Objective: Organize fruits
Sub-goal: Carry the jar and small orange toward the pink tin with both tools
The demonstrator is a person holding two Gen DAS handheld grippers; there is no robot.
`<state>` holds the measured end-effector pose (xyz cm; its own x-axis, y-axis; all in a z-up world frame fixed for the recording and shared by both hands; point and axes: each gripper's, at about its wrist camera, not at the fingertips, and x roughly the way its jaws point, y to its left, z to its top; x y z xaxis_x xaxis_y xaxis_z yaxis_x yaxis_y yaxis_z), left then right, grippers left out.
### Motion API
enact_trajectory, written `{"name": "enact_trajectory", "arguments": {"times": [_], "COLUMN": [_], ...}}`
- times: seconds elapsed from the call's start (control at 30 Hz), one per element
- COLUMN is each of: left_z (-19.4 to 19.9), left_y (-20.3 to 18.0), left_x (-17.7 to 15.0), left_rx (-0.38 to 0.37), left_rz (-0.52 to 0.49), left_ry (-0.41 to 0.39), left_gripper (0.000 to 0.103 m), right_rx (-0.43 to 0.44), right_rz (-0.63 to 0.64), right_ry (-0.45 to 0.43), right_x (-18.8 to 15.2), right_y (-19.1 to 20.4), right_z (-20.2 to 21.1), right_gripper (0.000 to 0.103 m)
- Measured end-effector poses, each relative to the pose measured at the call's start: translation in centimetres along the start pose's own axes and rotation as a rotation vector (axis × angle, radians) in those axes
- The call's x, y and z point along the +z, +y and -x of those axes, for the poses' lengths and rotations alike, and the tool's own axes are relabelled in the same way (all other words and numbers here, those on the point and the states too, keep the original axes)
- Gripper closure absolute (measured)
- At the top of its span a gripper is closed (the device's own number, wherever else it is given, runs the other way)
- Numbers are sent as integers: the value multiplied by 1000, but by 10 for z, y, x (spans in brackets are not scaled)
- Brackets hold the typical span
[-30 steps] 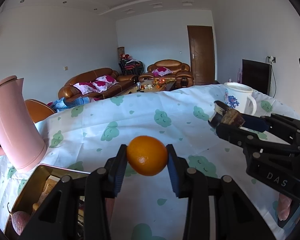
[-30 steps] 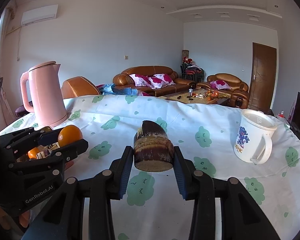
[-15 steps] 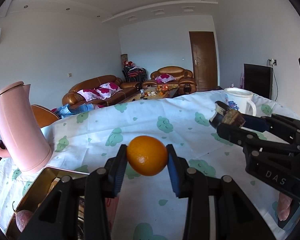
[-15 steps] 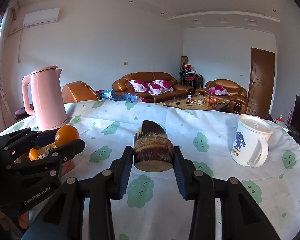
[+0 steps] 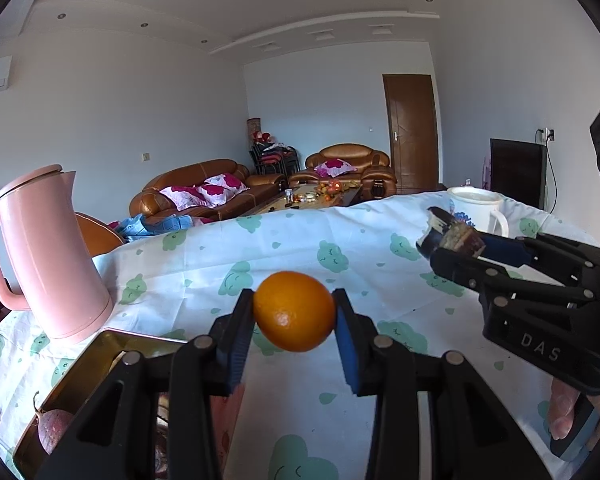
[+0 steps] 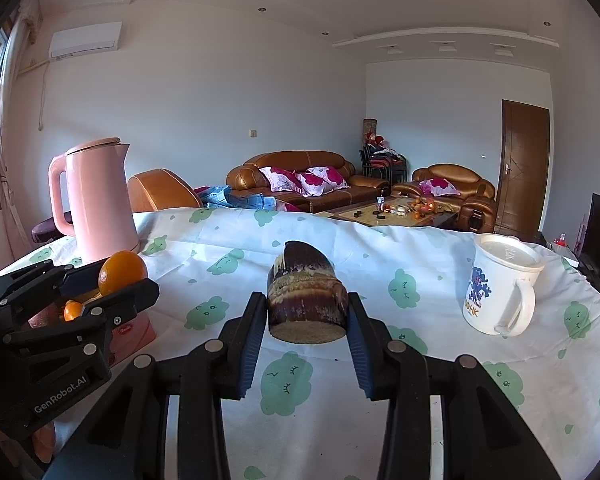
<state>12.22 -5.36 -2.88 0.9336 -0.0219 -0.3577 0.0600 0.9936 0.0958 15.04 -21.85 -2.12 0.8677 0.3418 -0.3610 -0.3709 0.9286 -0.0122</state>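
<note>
1. Broadly, the table under its white cloth with green cloud prints has bare room in the middle and toward the far edge, which drops off toward the sofas; nothing guards that edge
2. Next, the pink kettle stands at the left, just behind the gold tin tray; a wide sweep of the left hand could knock it
3. The tray holds a reddish-purple round fruit and, seen from the right wrist, a small mandarin; its raised rim could catch a low approach
4. The white printed mug stands at the right, well apart from both tools
5. The right gripper is clamped on a dark sugarcane chunk, held above the cloth
6. The left gripper pinches a round orange at its widest part, above the cloth just beside the tray
7. Likely risks: the smooth orange could slip and roll toward the open edge, and the two tools, near each other, could collide
</note>
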Motion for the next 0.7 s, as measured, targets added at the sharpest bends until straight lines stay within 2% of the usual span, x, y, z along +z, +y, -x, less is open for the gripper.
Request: {"name": "enact_trajectory", "arguments": {"times": [0.4,0.7], "left_z": [16,30], "left_y": [8,20], "left_x": [-6,-12], "left_rx": [-3,7], "left_rz": [8,17], "left_ry": [-5,-6], "left_gripper": [63,63], "right_rx": [44,86], "right_rz": [-28,-16], "right_ry": [9,8], "right_x": [-1,-2], "right_y": [5,25], "right_z": [3,9], "right_gripper": [62,62]}}
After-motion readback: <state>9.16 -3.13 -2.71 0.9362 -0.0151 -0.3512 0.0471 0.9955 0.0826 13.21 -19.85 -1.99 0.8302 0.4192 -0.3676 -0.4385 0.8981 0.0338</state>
